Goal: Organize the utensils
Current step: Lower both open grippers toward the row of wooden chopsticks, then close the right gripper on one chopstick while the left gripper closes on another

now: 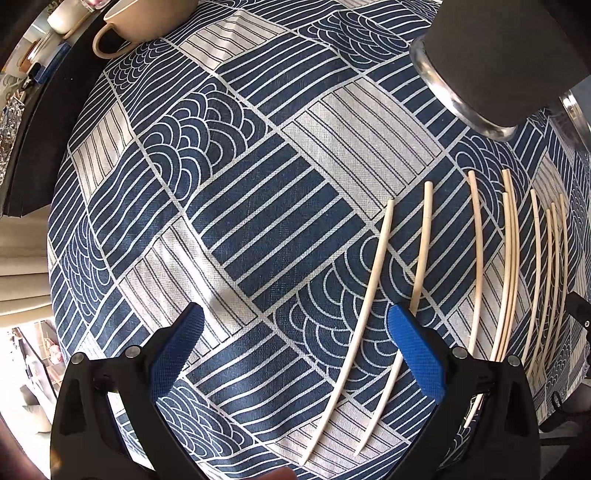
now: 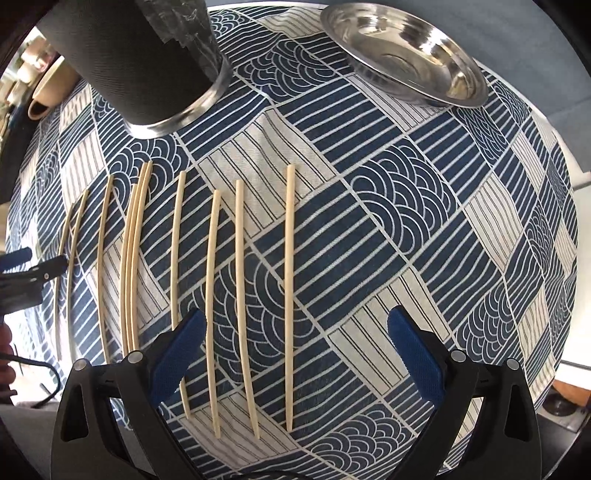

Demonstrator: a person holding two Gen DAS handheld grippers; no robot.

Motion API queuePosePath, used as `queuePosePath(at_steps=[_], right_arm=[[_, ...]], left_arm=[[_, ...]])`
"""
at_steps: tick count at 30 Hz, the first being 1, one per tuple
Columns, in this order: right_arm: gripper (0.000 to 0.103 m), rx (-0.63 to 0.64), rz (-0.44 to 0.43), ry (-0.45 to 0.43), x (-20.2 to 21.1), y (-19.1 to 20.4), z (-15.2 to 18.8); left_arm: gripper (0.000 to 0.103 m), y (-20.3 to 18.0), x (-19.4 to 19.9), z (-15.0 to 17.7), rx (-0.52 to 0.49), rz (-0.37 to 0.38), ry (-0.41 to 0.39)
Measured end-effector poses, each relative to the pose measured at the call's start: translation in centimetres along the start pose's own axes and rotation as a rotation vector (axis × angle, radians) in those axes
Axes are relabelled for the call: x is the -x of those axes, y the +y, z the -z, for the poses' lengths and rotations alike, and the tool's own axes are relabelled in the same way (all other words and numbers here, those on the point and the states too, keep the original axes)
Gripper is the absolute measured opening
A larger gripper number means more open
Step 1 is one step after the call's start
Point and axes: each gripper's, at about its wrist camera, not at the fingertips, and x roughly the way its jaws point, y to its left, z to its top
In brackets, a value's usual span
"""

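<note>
Several pale wooden chopsticks (image 1: 480, 258) lie side by side in a loose row on the blue-and-white patterned tablecloth (image 1: 258, 206). A black cylindrical holder (image 1: 491, 55) with a shiny metal rim stands just beyond them. My left gripper (image 1: 295, 339) is open at the row's left end, and the leftmost stick runs between its fingers. In the right wrist view the same chopsticks (image 2: 290, 258) lie ahead, and my right gripper (image 2: 299, 347) is open with three sticks showing between its fingers. The holder (image 2: 147, 55) stands at upper left. Neither gripper holds anything.
A beige mug (image 1: 147, 22) sits at the far left of the cloth near the dark table edge. A steel bowl (image 2: 406, 55) rests at the far right. The left gripper's fingertips (image 2: 33, 269) poke in at the left edge of the right wrist view.
</note>
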Motion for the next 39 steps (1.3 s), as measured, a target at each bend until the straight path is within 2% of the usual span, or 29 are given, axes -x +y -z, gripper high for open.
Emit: queuePosePath(at_steps=[7,11,13,14,17,23,28,30,32,34,37,39], right_arm=[[0.094,0.026,0.006,0.008,-0.5,0.9,-0.5],[0.093,-0.005,-0.047,-0.029,-0.5,-0.1,-0.2],[0.084,-0.040,-0.097,-0.033,-0.8,-1.0,-0.2],[0.072,-0.053,-0.112,-0.029,-0.8,-1.4,-0.2],[0.071,-0.064,-0.148,-0.020,-1.2,-1.8,-0.3],[0.069,0.052,-0.072,-0.054,-1.4,0.3,-0.7],[0.064,0.070,-0.048,-0.077,-1.3,0.8,-2.2],[0.055,0.075,-0.033,-0.080,-1.2,0.1,-2.8],[0.048,0.076,-0.036,-0.071,-1.5,-0.3,-3.5],[0.046,0.085,-0.035,-0.079,-1.4,-0.3,-3.9],[0.039,0.121,-0.039,-0.081,-1.4,0.5,-4.6],[0.027,0.138,-0.039,-0.077,-1.3,1.3,-4.9]], left_arm=[[0.099,0.1,-0.8,-0.6,-0.027,-0.005,-0.025],[0.099,0.0,-0.1,0.2,-0.029,0.010,-0.041],[0.099,-0.1,0.4,0.7,-0.054,0.006,-0.069],[0.099,-0.2,0.3,0.8,-0.063,0.008,-0.081],[0.099,0.0,0.1,0.9,-0.057,0.042,-0.098],[0.099,0.2,0.0,0.7,-0.100,0.043,-0.111],[0.098,0.0,-0.2,0.3,-0.123,0.043,-0.096],[0.096,0.1,0.0,0.3,-0.121,0.042,-0.100],[0.083,0.5,0.6,0.3,-0.106,0.040,-0.113],[0.073,0.8,1.0,0.0,-0.106,0.040,-0.121],[0.057,0.5,1.4,-0.2,-0.151,0.048,-0.119],[0.045,0.1,1.6,-0.1,-0.175,0.052,-0.116]])
